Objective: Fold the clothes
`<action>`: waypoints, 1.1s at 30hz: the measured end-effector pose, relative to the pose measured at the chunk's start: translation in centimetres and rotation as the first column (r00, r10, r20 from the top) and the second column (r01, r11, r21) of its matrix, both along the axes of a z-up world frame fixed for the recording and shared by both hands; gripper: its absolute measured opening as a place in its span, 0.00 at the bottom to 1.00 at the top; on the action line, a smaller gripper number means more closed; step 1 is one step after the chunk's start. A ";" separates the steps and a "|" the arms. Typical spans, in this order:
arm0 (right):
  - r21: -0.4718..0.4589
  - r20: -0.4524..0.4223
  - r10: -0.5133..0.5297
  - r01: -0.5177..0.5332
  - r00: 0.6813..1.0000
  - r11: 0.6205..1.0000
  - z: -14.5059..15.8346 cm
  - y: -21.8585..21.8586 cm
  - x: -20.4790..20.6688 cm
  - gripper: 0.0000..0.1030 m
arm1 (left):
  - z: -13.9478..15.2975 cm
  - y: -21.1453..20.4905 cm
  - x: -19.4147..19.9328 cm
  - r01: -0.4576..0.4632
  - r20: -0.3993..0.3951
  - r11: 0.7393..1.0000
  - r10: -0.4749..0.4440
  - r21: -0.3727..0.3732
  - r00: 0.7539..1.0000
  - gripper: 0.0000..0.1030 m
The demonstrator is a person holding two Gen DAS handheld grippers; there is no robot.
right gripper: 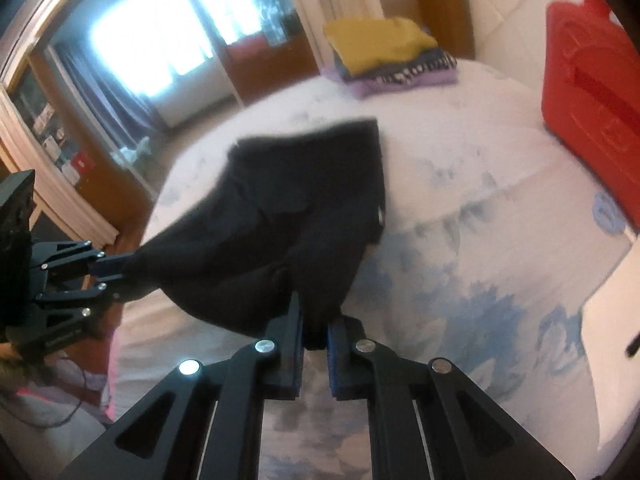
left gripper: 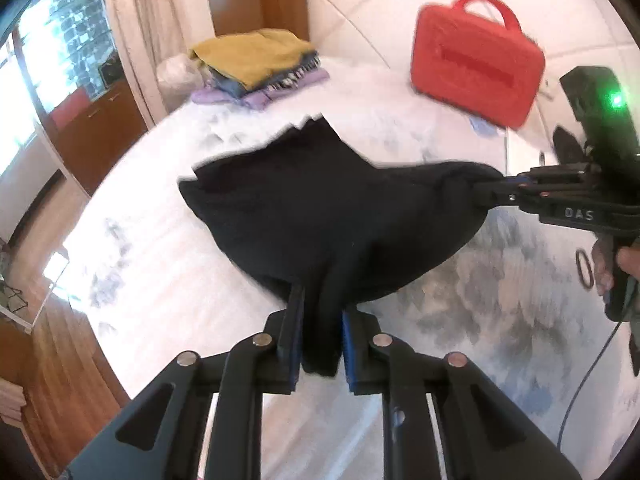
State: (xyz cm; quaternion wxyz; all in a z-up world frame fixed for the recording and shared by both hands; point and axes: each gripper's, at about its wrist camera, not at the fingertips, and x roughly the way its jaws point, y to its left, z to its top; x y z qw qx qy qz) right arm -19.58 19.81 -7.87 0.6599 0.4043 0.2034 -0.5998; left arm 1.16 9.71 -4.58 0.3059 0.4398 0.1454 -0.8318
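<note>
A black garment (left gripper: 320, 216) hangs stretched between both grippers above the white, blue-patterned bed (left gripper: 160, 288). My left gripper (left gripper: 322, 316) is shut on its near edge, with a fold of black cloth bunched between the blue pads. My right gripper (left gripper: 486, 194) comes in from the right, shut on another corner of the same cloth. In the right wrist view the black garment (right gripper: 304, 208) sags from my right gripper (right gripper: 316, 320), which pinches it, to my left gripper (right gripper: 120, 270) at the left edge, which also pinches it. The far hem still lies on the bed.
A pile of folded clothes (left gripper: 260, 68) with a yellow piece on top sits at the bed's far end. A red case (left gripper: 476, 68) stands at the far right against the wall. Wooden floor (left gripper: 60, 360) and a curtain (left gripper: 132, 20) lie to the left. A hand (left gripper: 608, 268) holds the right gripper.
</note>
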 end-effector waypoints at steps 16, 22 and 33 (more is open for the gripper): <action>0.083 0.018 -0.142 0.140 0.990 0.987 -0.4 -24.2 -4.3 0.09 | 0.4 -22.5 -3.9 -0.051 -0.037 0.997 0.054 0.063 0.998 0.13; 0.151 0.101 -0.254 0.238 0.962 0.960 -3.8 -22.5 -7.0 0.36 | -3.2 -21.4 -2.5 -0.073 -0.037 0.980 0.081 0.186 0.996 0.85; 0.154 0.120 -0.237 0.217 0.964 0.964 -2.8 -16.1 -7.7 0.47 | -8.7 -19.1 -1.5 -0.191 -0.046 0.924 0.218 0.332 0.975 0.73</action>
